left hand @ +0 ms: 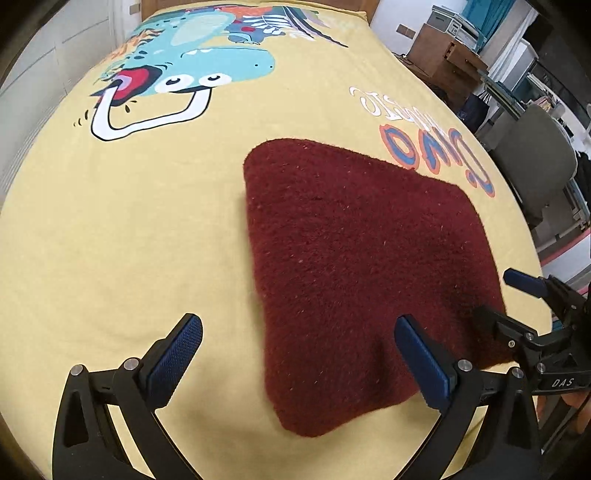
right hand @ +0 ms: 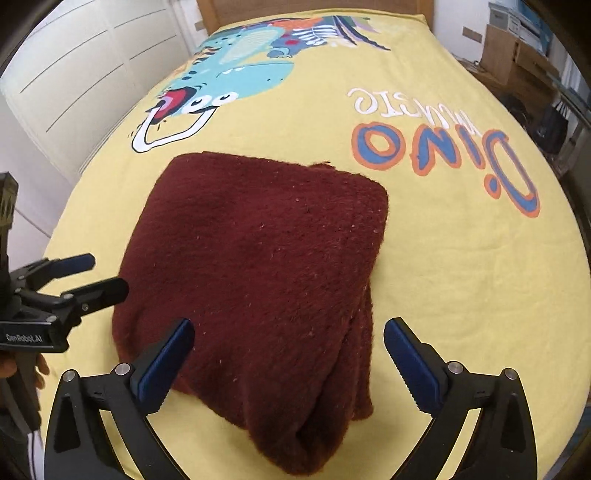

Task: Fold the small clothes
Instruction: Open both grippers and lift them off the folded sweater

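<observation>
We count one garment: a dark red fleecy cloth point(left hand: 354, 266), folded into a thick, roughly square bundle with several layers showing along its near right edge in the right wrist view. It lies flat on the yellow bedsheet point(left hand: 129, 240), near the middle of the bed's width and toward the near end, just below the printed lettering.

We count two grippers. Our left gripper point(left hand: 299, 350) has its jaws spread wide with nothing pinched; its right pad hangs over the cloth's near edge, its left pad over bare sheet. Our right gripper point(right hand: 288, 350) is likewise spread wide, and the bundle's near corner lies between its fingers without either pad pressing on it. Each gripper shows at the side of the other's view, also with fingers parted. Part of a hand point(right hand: 26, 373) shows below the left gripper in the right wrist view.

The sheet bears one cartoon dinosaur print point(left hand: 192, 66) in teal and one "Dino" wordmark point(right hand: 443, 155) in orange and blue, read upside down from here. A wooden headboard point(right hand: 314, 9) stands at the far end. To the left is a white panelled wall point(right hand: 74, 74); to the right, cardboard boxes point(left hand: 443, 55), cluttered shelving and one grey chair point(left hand: 535, 158).
</observation>
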The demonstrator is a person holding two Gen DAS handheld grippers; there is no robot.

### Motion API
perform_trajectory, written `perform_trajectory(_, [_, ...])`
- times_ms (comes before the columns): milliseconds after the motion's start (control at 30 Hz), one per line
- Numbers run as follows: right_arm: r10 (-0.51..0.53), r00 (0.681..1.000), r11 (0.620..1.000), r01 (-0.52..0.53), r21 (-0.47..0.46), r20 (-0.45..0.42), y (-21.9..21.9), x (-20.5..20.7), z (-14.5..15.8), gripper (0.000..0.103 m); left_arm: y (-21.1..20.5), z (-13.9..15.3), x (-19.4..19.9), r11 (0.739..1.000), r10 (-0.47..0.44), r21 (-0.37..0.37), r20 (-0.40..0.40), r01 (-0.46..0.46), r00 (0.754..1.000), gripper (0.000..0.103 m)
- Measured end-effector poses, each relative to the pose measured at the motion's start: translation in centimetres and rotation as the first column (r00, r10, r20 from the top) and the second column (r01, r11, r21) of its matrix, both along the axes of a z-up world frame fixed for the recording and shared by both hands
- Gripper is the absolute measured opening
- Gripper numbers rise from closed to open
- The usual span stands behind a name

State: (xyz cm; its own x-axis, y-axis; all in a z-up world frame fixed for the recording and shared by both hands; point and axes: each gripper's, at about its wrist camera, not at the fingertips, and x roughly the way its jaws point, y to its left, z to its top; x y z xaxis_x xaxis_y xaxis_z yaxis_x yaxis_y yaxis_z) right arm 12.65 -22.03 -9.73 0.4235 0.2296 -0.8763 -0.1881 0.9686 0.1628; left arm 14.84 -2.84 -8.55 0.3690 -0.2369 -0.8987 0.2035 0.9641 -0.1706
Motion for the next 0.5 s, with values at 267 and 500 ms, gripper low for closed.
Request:
perform_trajectory(267, [-0.075,0.997,0.993,0.074,-0.095,-0.013,-2.1,0.2,-2.9,0.102,-1.3,-2.8,0.1,0.989,-0.039,0.145,0.024,0.035,0.999,0.102])
perform_trajectory(500, [-0.103,0.993,0.993,0.1,-0.055,-0.054,-5.1,-0.3,-6.2,0.102,-1.8,-5.4,-0.7,0.989,-0.049,0.145,0.05,0.042,0.998,0.103])
